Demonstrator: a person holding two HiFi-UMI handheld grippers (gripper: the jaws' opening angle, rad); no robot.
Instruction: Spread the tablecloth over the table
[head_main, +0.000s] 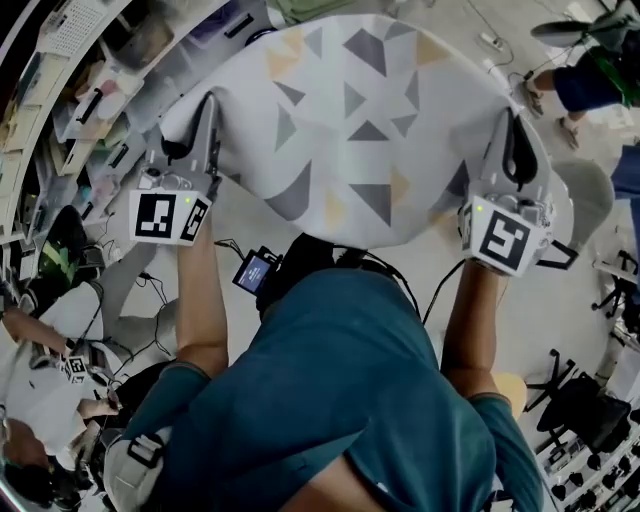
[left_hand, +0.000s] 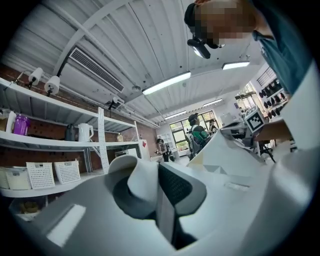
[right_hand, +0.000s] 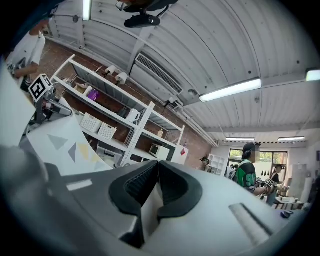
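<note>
- Holding the tablecloth up in the air, I have it stretched wide between my two tongs, in front of my chest.
- My left gripper is clamped tight on the cloth's left edge. In the left gripper view a white fold sits pinched between the dark pads.
- My right gripper is closed just as tight on the right edge, with a pale strip of cloth wedged between its pads.
- The cloth is white with grey and yellow triangles. It billows in a broad curve from one grip to the other, and its near edge sags toward me.
- Both marker cubes sit at the back of the tongs, just above my wrists.
- Shelves with white baskets stand off to my left.
</note>
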